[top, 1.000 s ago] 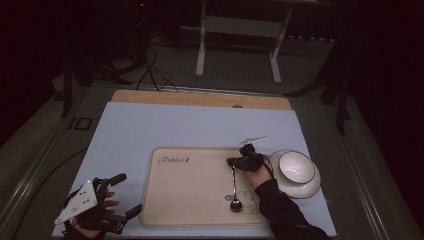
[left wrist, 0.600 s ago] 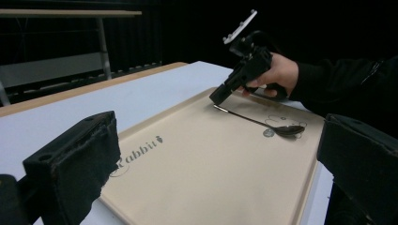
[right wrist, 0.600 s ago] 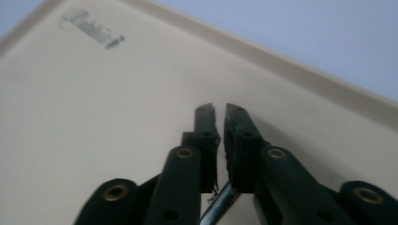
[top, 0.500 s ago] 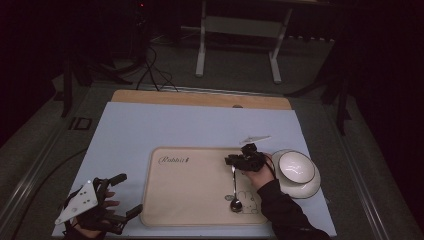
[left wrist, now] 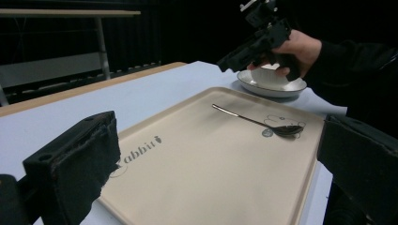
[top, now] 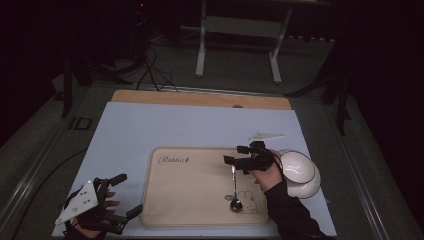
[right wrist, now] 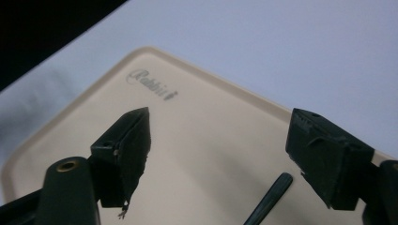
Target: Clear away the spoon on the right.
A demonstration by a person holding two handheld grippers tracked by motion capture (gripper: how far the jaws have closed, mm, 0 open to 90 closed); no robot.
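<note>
My right gripper (top: 242,156) hangs over the beige tray (top: 190,200), jaws spread wide and holding nothing; in its own view the spoon's handle tip (right wrist: 270,199) lies below and between them, so I judge it lined up for a grab. The spoon (top: 234,187) lies flat on the tray, bowl end toward 6 o'clock on the printed rabbit, handle toward 12. At 3 o'clock from the spoon, just off the tray, sits a white bowl on a saucer (top: 299,172), likely where the spoon belongs. My left gripper (top: 120,197) idles at the tray's 8 o'clock corner, jaws wide apart and empty, clear of the work. The surface is a pale blue mat (top: 150,130) on a wooden table; the room beyond is dark, with a table frame (top: 240,40) at 12 o'clock.
</note>
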